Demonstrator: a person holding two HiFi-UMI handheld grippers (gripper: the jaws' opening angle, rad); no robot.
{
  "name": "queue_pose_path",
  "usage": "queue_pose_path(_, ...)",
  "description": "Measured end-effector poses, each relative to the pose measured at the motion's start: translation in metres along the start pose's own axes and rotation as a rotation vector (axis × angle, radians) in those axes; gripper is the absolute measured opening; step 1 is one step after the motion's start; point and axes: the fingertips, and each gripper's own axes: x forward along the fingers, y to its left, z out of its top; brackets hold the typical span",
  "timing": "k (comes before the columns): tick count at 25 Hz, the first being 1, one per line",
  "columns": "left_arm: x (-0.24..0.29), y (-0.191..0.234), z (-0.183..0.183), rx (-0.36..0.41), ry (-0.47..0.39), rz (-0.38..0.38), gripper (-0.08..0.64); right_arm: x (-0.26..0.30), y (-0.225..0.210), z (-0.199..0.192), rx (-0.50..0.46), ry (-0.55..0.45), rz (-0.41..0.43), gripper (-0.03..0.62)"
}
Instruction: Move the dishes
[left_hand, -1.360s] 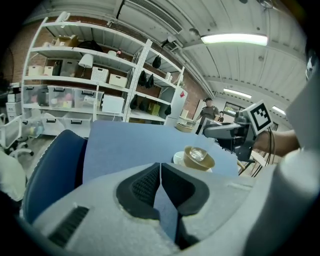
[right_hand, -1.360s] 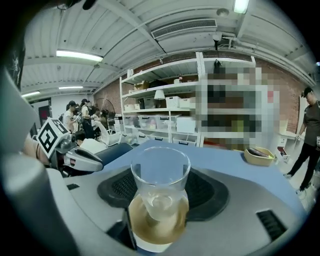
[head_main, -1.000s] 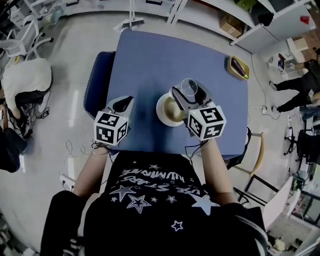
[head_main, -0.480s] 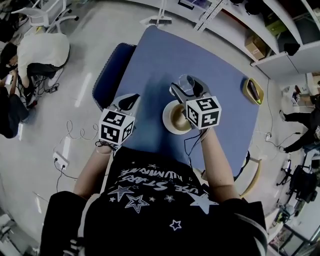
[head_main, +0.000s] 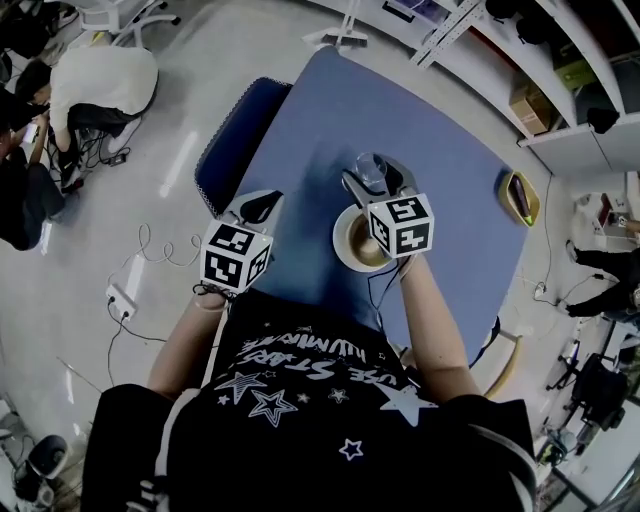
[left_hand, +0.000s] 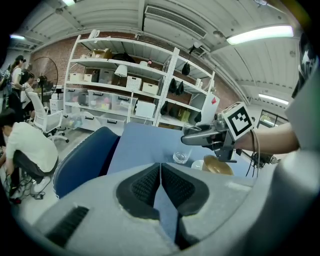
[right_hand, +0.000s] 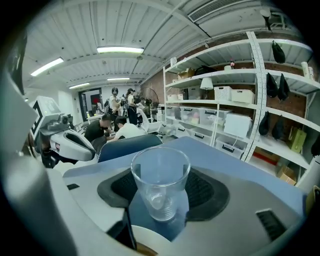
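Note:
A clear drinking glass (right_hand: 160, 187) stands upright between the pads of my right gripper (right_hand: 161, 196), which is shut on its sides. In the head view that gripper (head_main: 375, 178) holds the glass (head_main: 369, 167) low over the blue table (head_main: 330, 110), just beyond a white bowl (head_main: 352, 243) with a brown inside. The bowl's rim (right_hand: 145, 241) shows right under the jaws. My left gripper (head_main: 262, 206) hangs at the table's near left edge, its pads (left_hand: 150, 182) shut together with nothing between them. From there I see the glass (left_hand: 180, 157), the bowl (left_hand: 216, 165) and the right gripper (left_hand: 192, 137).
A blue chair (head_main: 225, 150) stands against the table's left side. A yellow-green tray (head_main: 522, 197) lies at the far right corner. A person (head_main: 100, 85) crouches on the floor at the left. White shelves (left_hand: 125, 90) line the back wall.
My right gripper has sunk toward the table with the glass still in its jaws. The left gripper has shifted only a little. The head view has swung, so the table sits differently in frame.

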Motion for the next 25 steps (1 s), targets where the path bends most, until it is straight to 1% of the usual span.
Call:
queue_pose_path(7, -0.006, -0.004, -0.008, -0.006, 0.000, 0.008, 0.026, -0.004, 0.003, -0.005, 0.002, -0.006, -0.013, 0.282)
queue_pose_path(11, -0.009, -0.006, -0.008, 0.005, -0.001, 0.001, 0.025, -0.006, 0.009, -0.005, 0.002, 0.002, -0.006, 0.293)
queue_pose_path(15, -0.008, -0.012, -0.005, 0.032, -0.005, -0.007, 0.025, -0.020, 0.008, -0.013, 0.010, 0.000, -0.026, 0.293)
queue_pose_path(21, -0.007, -0.021, -0.001, 0.059, -0.009, -0.024, 0.025, -0.052, -0.005, -0.037, 0.068, 0.019, -0.071, 0.288)
queue_pose_path(23, -0.006, -0.025, 0.000, 0.066, -0.007, -0.025, 0.025, -0.062, -0.011, -0.049, 0.104, 0.040, -0.074, 0.258)
queue_pose_path(25, -0.006, -0.030, 0.001, 0.071, -0.001, -0.026, 0.025, -0.071, -0.014, -0.064, 0.145, 0.079, -0.058, 0.233)
